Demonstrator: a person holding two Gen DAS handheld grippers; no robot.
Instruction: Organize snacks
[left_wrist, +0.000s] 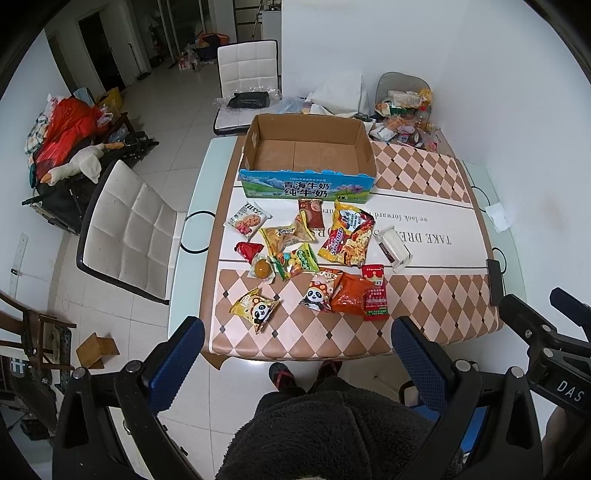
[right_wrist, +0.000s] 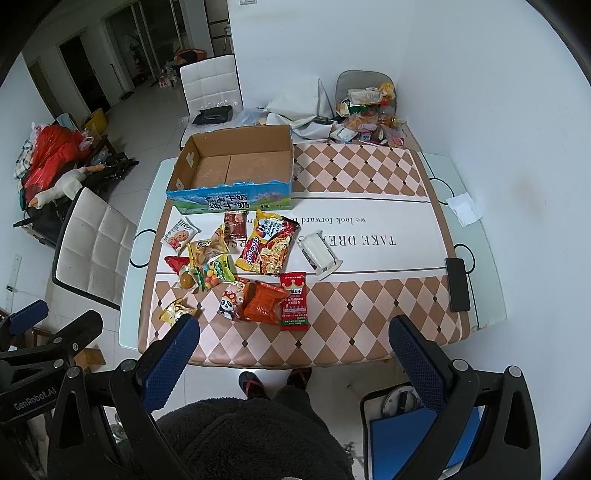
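Above surface (left_wrist: 424, 302), both grippers (left gripper (left_wrist: 297, 354), right gripper (right_wrist: 293, 354)) spread, empty, poised over loose snacks (left_wrist: 314, 254) awaiting carton (left_wrist: 306, 184).

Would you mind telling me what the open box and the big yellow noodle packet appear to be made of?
The open box looks like corrugated cardboard: matte brown inside, with a printed blue front panel. The yellow noodle packet appears to be thin plastic film, glossy and crinkled, catching light along its creases.
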